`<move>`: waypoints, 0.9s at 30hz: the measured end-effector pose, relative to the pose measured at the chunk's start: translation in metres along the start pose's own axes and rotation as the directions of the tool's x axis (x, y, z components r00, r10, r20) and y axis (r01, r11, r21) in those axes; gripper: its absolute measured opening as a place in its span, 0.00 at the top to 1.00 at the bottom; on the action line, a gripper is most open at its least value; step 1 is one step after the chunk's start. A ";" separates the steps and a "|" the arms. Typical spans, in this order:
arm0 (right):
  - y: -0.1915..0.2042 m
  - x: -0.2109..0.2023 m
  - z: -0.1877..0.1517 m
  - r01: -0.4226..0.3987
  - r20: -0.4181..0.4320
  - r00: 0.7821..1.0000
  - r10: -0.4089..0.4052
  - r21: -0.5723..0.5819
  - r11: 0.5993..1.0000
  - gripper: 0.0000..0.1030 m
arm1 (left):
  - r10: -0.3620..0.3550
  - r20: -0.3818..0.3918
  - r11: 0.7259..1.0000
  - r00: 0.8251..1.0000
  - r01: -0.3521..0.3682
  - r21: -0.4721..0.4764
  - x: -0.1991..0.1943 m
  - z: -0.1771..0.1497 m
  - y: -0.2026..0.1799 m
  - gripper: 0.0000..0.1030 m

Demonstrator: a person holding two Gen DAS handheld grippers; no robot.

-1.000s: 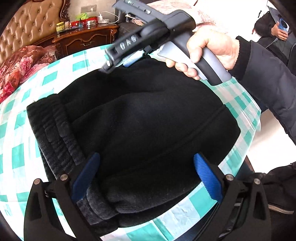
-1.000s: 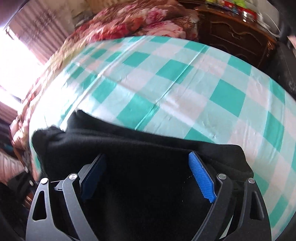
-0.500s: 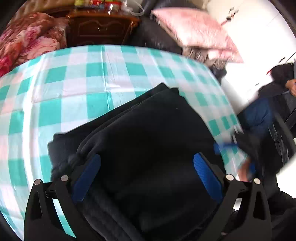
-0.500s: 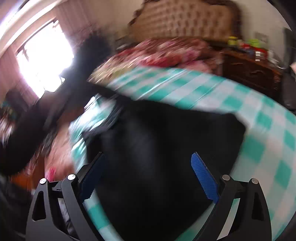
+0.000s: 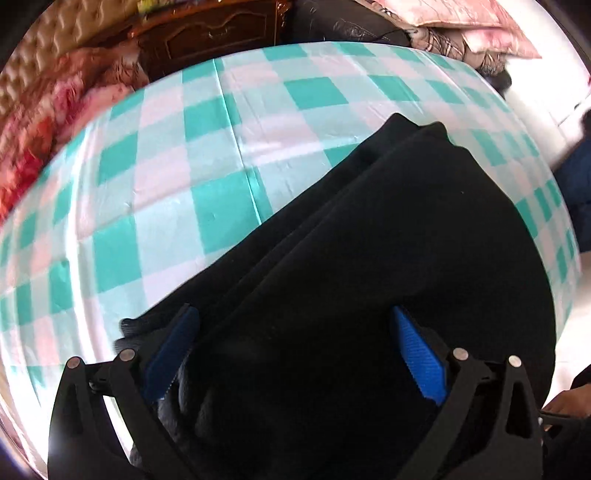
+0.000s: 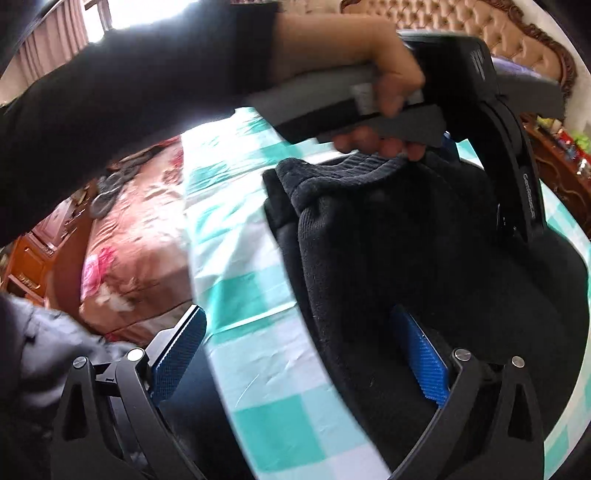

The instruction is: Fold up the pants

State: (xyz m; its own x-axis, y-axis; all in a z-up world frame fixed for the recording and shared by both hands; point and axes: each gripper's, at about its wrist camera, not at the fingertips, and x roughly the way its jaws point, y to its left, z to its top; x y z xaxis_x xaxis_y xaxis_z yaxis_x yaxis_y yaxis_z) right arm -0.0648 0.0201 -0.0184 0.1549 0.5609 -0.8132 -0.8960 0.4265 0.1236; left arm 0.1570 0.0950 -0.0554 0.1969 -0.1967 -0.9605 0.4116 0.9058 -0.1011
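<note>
One pair of black fleece pants [image 5: 388, 258] lies folded in layers on one teal-checked table [image 5: 207, 155]. Two grippers, left gripper [image 5: 295, 354] and right gripper [image 6: 299, 354], jaws apart.

The folded pants [image 5: 388, 258] lie on the surface [image 5: 184, 166], filling the lower right of the left wrist frame, with the left claw [image 5: 295, 362] spread over their near end. Behind the surface stand a wooden cabinet [image 5: 214, 33] at upper centre, bedding [image 5: 55, 122] at upper left and pillows [image 5: 461, 22] at upper right.

In the right wrist frame the pants [image 6: 424, 240] lie right of centre, the right claw [image 6: 303, 354] straddles their left edge, and the left hand [image 6: 373, 74] grips its tool above them.
</note>
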 end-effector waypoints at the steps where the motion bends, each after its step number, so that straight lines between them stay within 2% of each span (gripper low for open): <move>1: -0.003 -0.006 0.003 0.001 0.025 1.000 -0.001 0.020 1.000 0.06 | -0.006 0.006 1.000 1.000 0.006 0.004 -0.001 0.000 0.001 0.01; 3: -0.008 -0.017 0.014 -0.034 0.100 0.995 0.028 0.066 0.997 0.06 | -0.011 0.013 1.000 1.000 0.011 0.003 -0.005 -0.002 0.001 0.01; 4: -0.008 -0.015 0.019 -0.044 0.112 0.993 0.036 0.070 0.997 0.06 | -0.012 0.017 1.000 1.000 0.012 -0.002 -0.007 -0.002 0.002 0.01; 8: 0.004 0.024 0.025 -0.056 0.008 0.998 0.055 0.037 0.998 0.04 | 0.000 0.027 1.000 1.000 0.000 -0.007 -0.004 -0.003 0.003 0.01; 10: 0.012 0.022 0.019 -0.031 0.007 0.999 0.031 -0.019 0.999 0.04 | 0.011 0.033 1.000 0.999 -0.011 0.000 -0.002 -0.003 0.001 0.01; 11: 0.008 0.014 0.017 -0.060 0.016 0.998 0.059 0.008 0.998 0.04 | 0.011 0.037 1.000 0.999 -0.011 0.001 -0.002 -0.003 0.000 0.01; 13: -0.005 -0.010 0.014 -0.177 0.058 0.983 0.174 0.054 0.983 0.05 | 0.016 0.048 1.000 0.999 -0.016 0.002 -0.004 -0.002 0.000 0.01; 14: -0.014 -0.028 0.010 -0.207 0.109 0.974 0.200 0.057 0.977 0.05 | 0.020 0.056 1.000 0.998 -0.020 -0.002 -0.008 -0.003 0.000 0.02; 16: -0.041 -0.057 0.002 -0.190 0.191 0.966 0.171 0.086 0.978 0.05 | 0.033 0.114 0.999 0.993 -0.030 -0.030 -0.030 -0.008 0.001 0.04; 18: -0.089 -0.084 -0.011 -0.157 0.266 0.959 0.101 0.197 0.968 0.05 | 0.030 0.217 0.998 0.976 -0.015 -0.068 -0.061 -0.020 -0.002 0.04; 19: -0.115 -0.094 -0.018 -0.146 0.297 0.953 0.063 0.263 0.954 0.05 | 0.031 0.303 0.997 0.952 -0.007 -0.081 -0.083 -0.034 -0.010 0.03; 20: -0.152 -0.105 -0.028 -0.125 0.325 0.946 0.001 0.360 0.924 0.05 | 0.031 0.356 0.997 0.934 -0.003 -0.079 -0.095 -0.046 -0.018 0.02; 22: -0.212 -0.113 -0.043 -0.093 0.322 0.941 -0.104 0.542 0.835 0.05 | -0.004 0.429 1.000 0.903 0.015 -0.021 -0.110 -0.072 -0.050 0.02; 23: -0.240 -0.110 -0.047 -0.111 0.315 0.942 -0.113 0.613 0.782 0.05 | -0.040 0.438 0.999 0.898 0.026 0.038 -0.109 -0.081 -0.069 0.02; 24: -0.260 -0.107 -0.048 -0.139 0.321 0.942 -0.101 0.644 0.752 0.05 | -0.072 0.431 0.993 0.900 0.024 0.116 -0.105 -0.088 -0.091 0.02; 25: -0.273 -0.104 -0.046 -0.164 0.331 0.940 -0.086 0.657 0.736 0.05 | -0.089 0.405 0.973 0.910 -0.008 0.231 -0.095 -0.097 -0.124 0.02; 27: -0.294 -0.088 -0.036 -0.287 0.375 0.927 0.018 0.679 0.675 0.05 | -0.093 0.368 0.929 0.925 -0.052 0.367 -0.079 -0.108 -0.166 0.02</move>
State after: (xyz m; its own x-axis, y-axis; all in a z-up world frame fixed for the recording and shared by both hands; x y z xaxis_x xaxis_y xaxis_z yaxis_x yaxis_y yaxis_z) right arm 0.1701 -0.1805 -0.0043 0.2834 0.7934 -0.5387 -0.3672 0.6087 0.7033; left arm -0.0232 0.0005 0.0089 0.4711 -0.4045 -0.7839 0.6986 0.7136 0.0516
